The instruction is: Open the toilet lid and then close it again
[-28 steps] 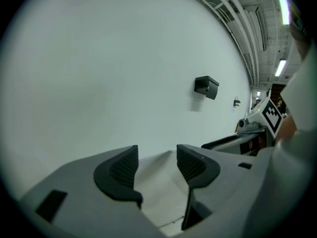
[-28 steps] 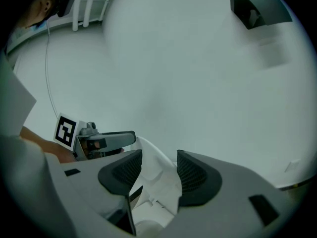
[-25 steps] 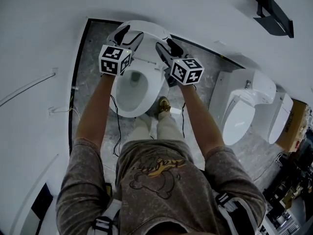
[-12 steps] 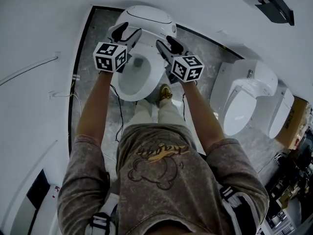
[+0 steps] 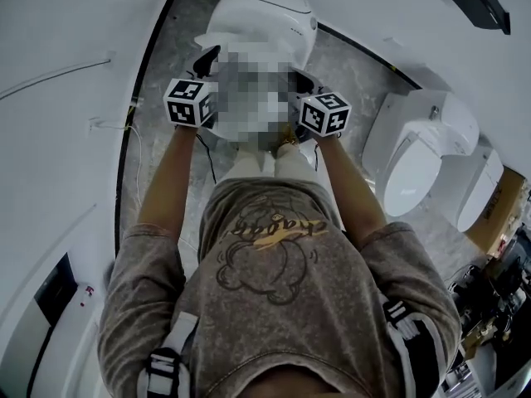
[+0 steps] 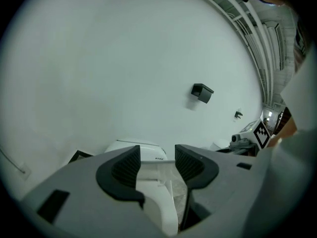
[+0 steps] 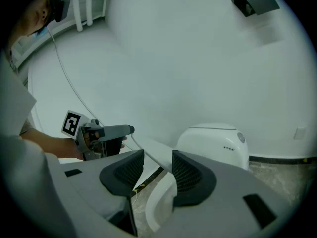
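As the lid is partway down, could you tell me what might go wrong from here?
1. The lid rim lies loosely between the jaws of the left gripper and the right gripper. The jaws have just been closing slightly but do not look clamped, so it could slip out and slam onto the bowl.
2. The grippers sit at opposite sides; uneven lowering might twist the lid.

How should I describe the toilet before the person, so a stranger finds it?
Along the white wall, three white toilets stand on a grey stone floor. It is the leftmost toilet, directly before the person; its two neighbours stand unattended to the right.
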The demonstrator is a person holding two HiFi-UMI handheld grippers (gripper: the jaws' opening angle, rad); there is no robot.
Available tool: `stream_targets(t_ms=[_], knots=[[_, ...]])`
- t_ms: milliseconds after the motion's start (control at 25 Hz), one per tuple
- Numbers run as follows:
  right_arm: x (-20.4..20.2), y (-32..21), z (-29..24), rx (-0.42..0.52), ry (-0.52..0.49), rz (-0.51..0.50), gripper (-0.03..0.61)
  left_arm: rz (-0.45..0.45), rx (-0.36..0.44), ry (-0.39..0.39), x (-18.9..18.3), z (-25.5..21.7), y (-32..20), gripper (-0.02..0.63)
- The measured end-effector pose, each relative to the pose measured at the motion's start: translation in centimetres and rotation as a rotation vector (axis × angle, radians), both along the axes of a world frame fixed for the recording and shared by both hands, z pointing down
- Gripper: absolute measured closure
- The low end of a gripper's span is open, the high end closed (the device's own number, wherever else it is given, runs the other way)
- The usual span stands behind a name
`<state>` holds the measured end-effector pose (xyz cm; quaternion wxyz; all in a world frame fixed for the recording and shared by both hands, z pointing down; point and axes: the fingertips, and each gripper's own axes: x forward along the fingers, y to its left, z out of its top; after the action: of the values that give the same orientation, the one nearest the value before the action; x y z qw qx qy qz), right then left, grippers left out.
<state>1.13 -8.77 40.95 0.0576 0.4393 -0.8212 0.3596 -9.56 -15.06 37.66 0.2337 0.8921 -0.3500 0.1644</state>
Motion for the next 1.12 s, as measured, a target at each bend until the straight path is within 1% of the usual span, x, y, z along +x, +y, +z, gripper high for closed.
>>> stream_targets(t_ms=[120, 240, 360, 440, 520, 640, 760, 920, 1120], knots=[[-2.0, 2.5, 1.3, -0.03, -0.012, -0.04, 0.383, -0.025, -0.029, -0.016, -2.3, 1.3, 2.6, 0.41], [-3.6, 4.8, 2.6, -0.049, -0.013, -0.094, 0.383, -0.027, -0.059, -0.038, -4.0, 2.9, 5.1, 0.425], [-4.6, 6.9, 4.2, -0.095, -0.056, -0.123, 0.383, -0.025, -0.098, -0.061, -5.4, 4.8, 7.4, 0.437], [-5.3, 8.3, 5.6, -0.127, -0.061, -0.152, 0.383, -0.029, -0.131, -0.076, -6.1, 6.4, 8.9, 0.437], [-6.0, 9.3, 7.1, -0.151, -0.042, -0.173, 0.383, -0.03, -0.151, -0.1, -6.9, 8.2, 10.1, 0.439], [-6.9, 10.5, 9.7, -0.187, -0.005, -0.183, 0.413, -0.019, -0.168, -0.153, -7.9, 10.9, 12.0, 0.443], [-8.3, 12.3, 12.2, -0.223, 0.03, -0.225, 0.413, -0.012, -0.202, -0.208, -9.1, 13.8, 14.2, 0.442], [-9.7, 14.4, 15.9, -0.261, 0.077, -0.281, 0.413, -0.019, -0.267, -0.242, -10.4, 18.2, 16.4, 0.442], [-11.2, 16.1, 20.8, -0.322, 0.098, -0.286, 0.428, -0.044, -0.333, -0.266, -12.0, 23.7, 18.2, 0.442]])
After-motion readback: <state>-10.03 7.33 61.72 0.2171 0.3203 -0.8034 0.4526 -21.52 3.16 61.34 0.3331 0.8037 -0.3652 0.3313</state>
